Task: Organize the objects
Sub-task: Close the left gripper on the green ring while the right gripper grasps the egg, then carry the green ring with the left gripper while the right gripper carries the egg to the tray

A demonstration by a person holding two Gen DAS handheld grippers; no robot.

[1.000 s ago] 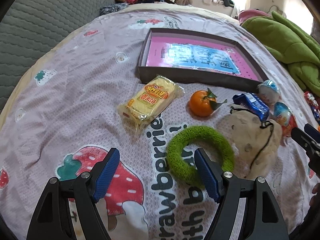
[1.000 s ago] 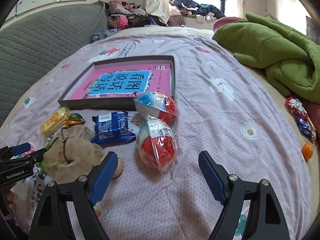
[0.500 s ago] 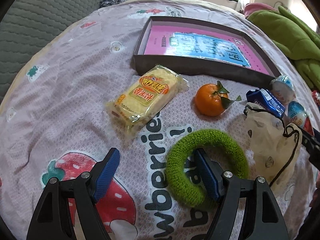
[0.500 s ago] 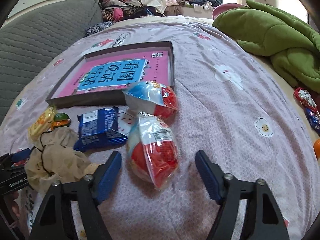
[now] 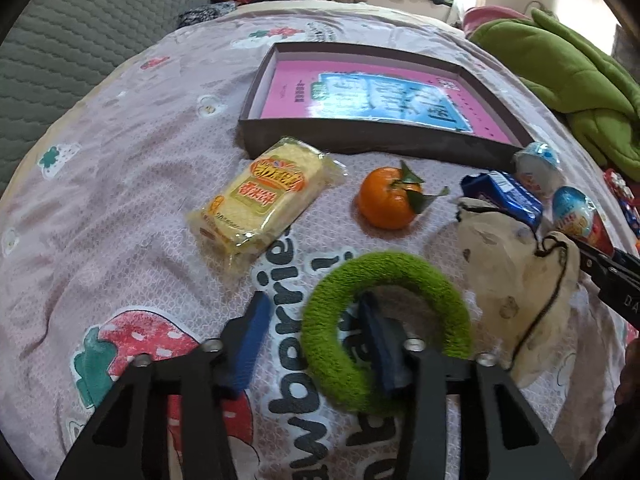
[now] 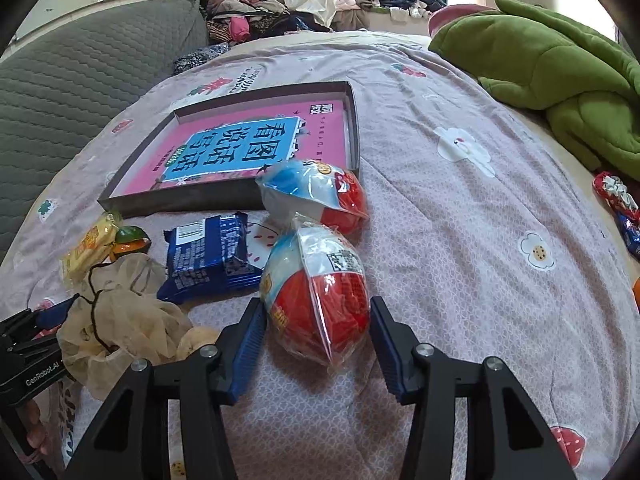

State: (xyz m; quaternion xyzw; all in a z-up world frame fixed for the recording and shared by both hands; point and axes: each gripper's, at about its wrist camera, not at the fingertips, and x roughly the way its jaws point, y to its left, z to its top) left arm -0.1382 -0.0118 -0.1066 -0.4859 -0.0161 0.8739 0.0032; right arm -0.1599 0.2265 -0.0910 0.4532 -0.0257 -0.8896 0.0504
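In the left wrist view, my left gripper (image 5: 316, 336) straddles the near-left side of a green fuzzy ring (image 5: 424, 280), one finger inside the ring and one outside; the jaws have narrowed but stand apart. In the right wrist view, my right gripper (image 6: 318, 344) has closed in around a red, white and blue wrapped egg (image 6: 320, 296), with the pads close to its sides. A second wrapped egg (image 6: 316, 194) lies just beyond. A shallow dark box with a pink book inside (image 5: 372, 96) (image 6: 248, 148) sits behind.
On the strawberry-print bedsheet lie a yellow cake packet (image 5: 264, 200), a tangerine with leaves (image 5: 388, 202), a blue snack pack (image 6: 212, 252) and a beige mesh bag (image 5: 516, 272). A green blanket (image 6: 560, 72) is piled at the right; a grey headboard (image 6: 80, 80) stands at the left.
Both grippers moved forward and narrowed: the left now has a finger inside the green ring, the right has drawn in around the nearer egg.
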